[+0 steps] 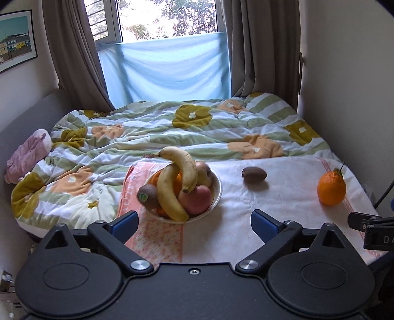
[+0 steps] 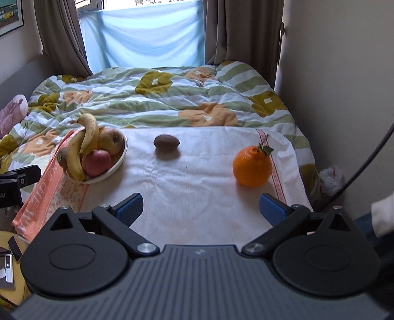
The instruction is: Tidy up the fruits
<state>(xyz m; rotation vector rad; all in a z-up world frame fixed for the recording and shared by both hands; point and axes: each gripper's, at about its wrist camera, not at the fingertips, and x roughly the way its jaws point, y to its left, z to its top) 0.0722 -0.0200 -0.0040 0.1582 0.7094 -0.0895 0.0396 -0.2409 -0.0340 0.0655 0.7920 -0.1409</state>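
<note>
Bedroom, daylight: I am hovering both grippers, left [image 1: 194, 222] and right [image 2: 200, 208], jaws released and empty, over the towel [image 2: 197, 187]; loose kiwi [image 2: 166, 142] and orange [image 2: 251, 165] are awaiting the bowl [image 2: 118, 162].

**Daylight from behind, soft shadows, curved edges**

Lit by daylight through the window [image 1: 167, 19], overexposed to white there. Dimmer near the walls and lower corners. Soft shadows under the kiwi [image 2: 167, 142] and orange [image 2: 252, 166], falling toward the camera. Strong fisheye bending at the curtains [image 1: 261, 46]. Slightly soft focus overall.
</note>
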